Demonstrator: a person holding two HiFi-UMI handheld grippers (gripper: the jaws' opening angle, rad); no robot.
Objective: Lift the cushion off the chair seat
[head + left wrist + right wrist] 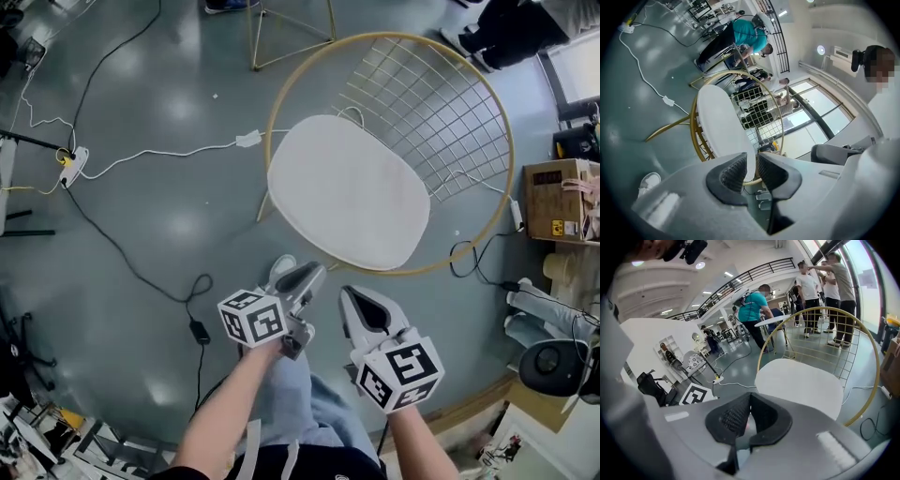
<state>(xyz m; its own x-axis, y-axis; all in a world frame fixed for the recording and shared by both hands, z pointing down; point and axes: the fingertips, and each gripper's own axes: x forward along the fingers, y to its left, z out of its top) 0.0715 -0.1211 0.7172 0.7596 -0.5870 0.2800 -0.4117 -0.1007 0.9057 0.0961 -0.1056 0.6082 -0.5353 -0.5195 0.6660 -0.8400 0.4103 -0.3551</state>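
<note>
A white oval cushion (347,192) lies on the seat of a round gold wire chair (469,75). Both grippers hover side by side just short of the cushion's near edge. My left gripper (309,274) is rolled onto its side, its jaws a little apart with nothing pressed between them. In the left gripper view the cushion (719,122) shows beyond the narrow gap of the left gripper (751,169). My right gripper (359,302) points down toward the cushion (799,383). The right gripper (749,398) has its tips together and empty.
A white power strip (73,161) with a white cable and a black cable with an adapter (200,330) lie on the grey floor to the left. A cardboard box (558,202) stands to the right. A second gold frame (291,28) stands behind. People stand in the background.
</note>
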